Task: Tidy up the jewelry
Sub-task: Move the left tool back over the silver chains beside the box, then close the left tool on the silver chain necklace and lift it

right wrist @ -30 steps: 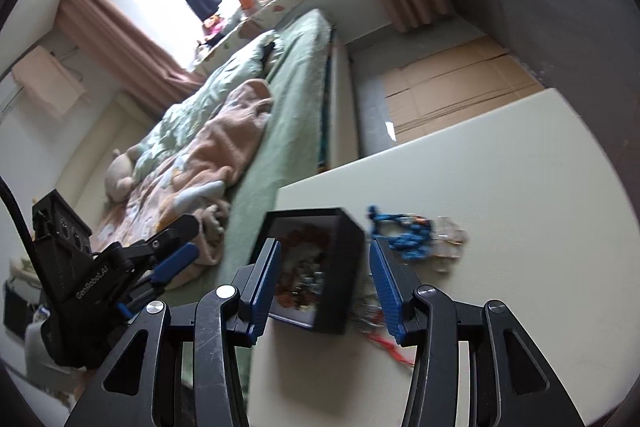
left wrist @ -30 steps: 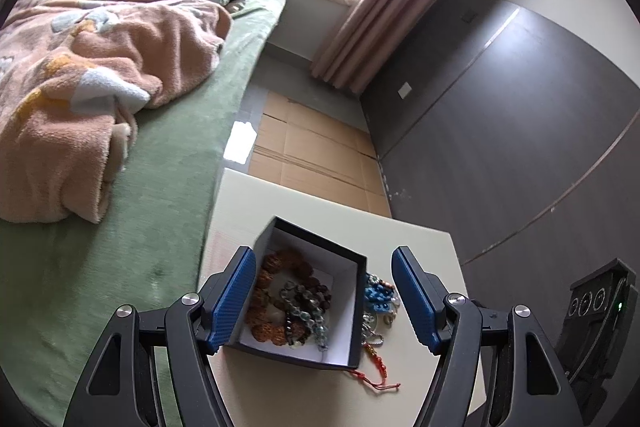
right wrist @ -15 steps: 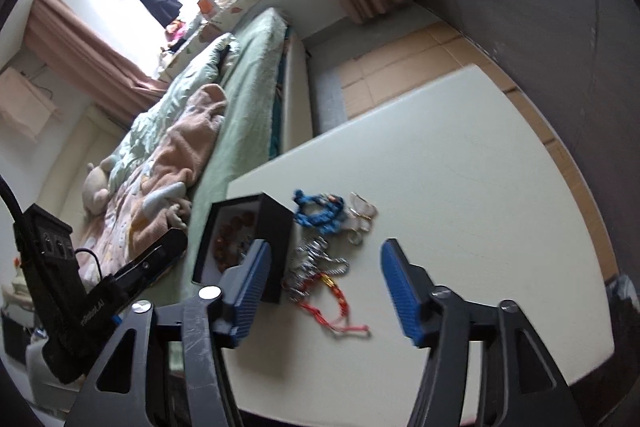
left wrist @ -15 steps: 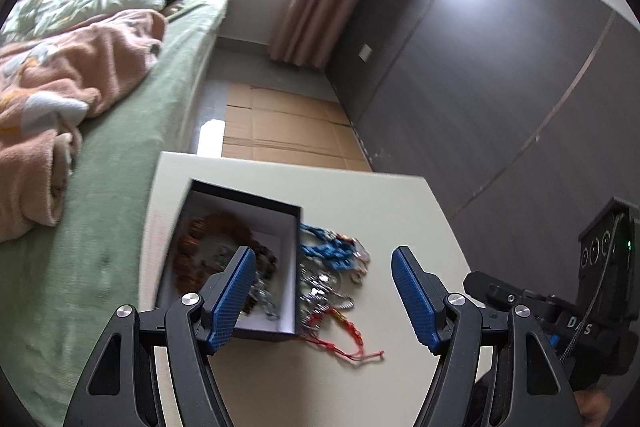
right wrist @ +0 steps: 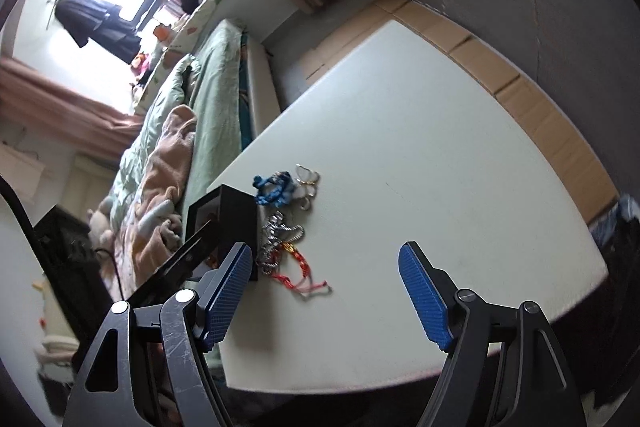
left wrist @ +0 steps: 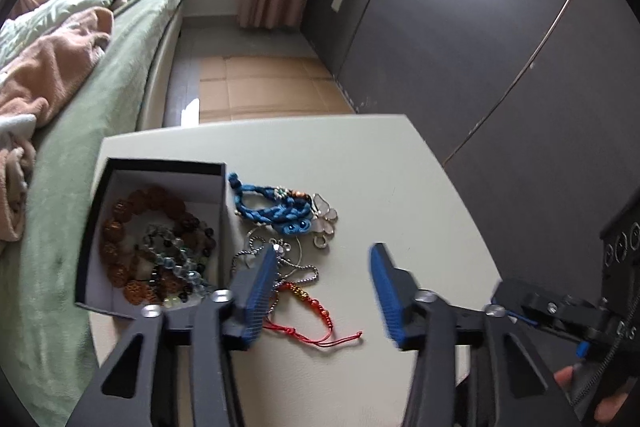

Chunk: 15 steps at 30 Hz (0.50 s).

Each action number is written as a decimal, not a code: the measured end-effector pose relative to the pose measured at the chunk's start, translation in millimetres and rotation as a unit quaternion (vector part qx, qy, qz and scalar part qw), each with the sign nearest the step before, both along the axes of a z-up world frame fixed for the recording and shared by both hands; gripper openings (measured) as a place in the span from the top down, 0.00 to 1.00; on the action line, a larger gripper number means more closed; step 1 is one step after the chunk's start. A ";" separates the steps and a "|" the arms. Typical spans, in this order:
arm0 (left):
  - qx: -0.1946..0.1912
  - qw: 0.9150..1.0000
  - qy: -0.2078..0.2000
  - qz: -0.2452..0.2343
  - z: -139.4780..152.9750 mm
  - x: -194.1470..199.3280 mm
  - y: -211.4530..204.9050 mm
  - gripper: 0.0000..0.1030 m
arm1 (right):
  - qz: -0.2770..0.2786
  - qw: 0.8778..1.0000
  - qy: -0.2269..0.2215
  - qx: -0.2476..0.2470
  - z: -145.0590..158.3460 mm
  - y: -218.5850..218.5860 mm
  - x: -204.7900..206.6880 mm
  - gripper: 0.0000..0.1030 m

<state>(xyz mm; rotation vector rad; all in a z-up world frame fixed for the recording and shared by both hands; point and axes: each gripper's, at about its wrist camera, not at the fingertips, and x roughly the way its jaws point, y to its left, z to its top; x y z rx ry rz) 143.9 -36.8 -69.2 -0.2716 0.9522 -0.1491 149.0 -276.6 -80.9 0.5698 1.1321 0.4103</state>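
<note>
Between the pads of the left gripper [left wrist: 324,291], left-wrist view: bare surface [left wrist: 360,163] and part of the red cord [left wrist: 310,311]; jaws closing, pinching nothing. Silver chain [left wrist: 280,263] at the left pad; blue bracelet [left wrist: 276,207] and butterfly charm [left wrist: 326,215] ahead; box [left wrist: 160,163] of beads [left wrist: 152,239] left. Right-wrist view: right gripper [right wrist: 326,291], jaws opening, nothing between them; red cord [right wrist: 296,273], chain [right wrist: 280,231], bracelet [right wrist: 274,187] ahead-left, box [right wrist: 236,217] beside the left pad.
</note>
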 end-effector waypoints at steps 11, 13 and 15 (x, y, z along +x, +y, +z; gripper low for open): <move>0.066 0.997 0.047 -0.001 -29.1 27.5 -18.2 0.75 | -0.038 0.998 0.035 0.033 -10.4 -27.6 13.8 0.26; 0.085 0.995 0.054 0.001 -32.5 31.7 -21.5 0.75 | -0.044 0.997 0.040 0.049 -12.0 -31.5 17.4 0.26; 0.098 0.993 0.062 0.006 -36.8 34.8 -21.9 0.75 | -0.044 0.996 0.043 0.066 -11.8 -33.3 21.2 0.26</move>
